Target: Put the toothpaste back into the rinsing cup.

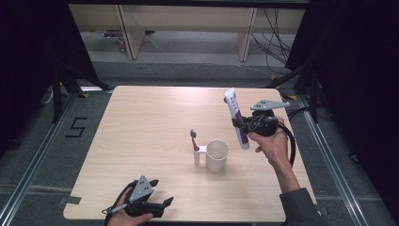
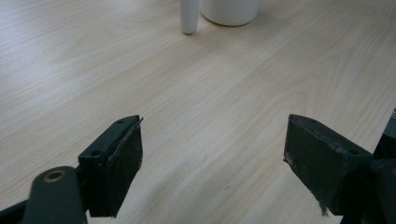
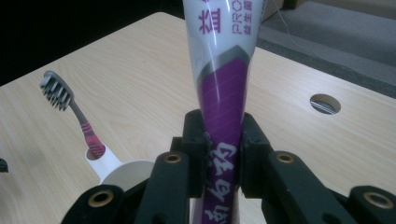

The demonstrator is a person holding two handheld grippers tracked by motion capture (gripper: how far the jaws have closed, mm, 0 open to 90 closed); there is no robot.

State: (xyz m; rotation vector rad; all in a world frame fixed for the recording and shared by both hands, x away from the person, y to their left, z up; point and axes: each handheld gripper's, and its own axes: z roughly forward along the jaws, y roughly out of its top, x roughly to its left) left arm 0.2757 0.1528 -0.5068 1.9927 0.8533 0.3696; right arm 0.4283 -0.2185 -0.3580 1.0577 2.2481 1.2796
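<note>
My right tool (image 1: 244, 123) already pinches the toothpaste tube (image 1: 236, 117) in the air beside the white cup (image 1: 217, 155) with 1 toothbrush (image 1: 193, 139), so putting it in is left, while my left tool (image 1: 157, 204) rests spread on the bench (image 1: 141, 132).

A: The bench (image 1: 155, 141) below the left fingers (image 2: 116, 163) looks like pale wood laminate, smooth and matt, with fine grain lines.

B: And those fingers?

A: Black plastic, dull, with slightly rough pads and brass-coloured rivets.

B: The tube (image 3: 224, 84) between the right fingers (image 3: 198, 140)?

A: Glossy soft plastic, white and purple. The cup (image 1: 217, 155) ahead of them seems smooth matt white; the toothbrush (image 3: 77, 116) has a plastic handle with a ribbed pink grip.
</note>
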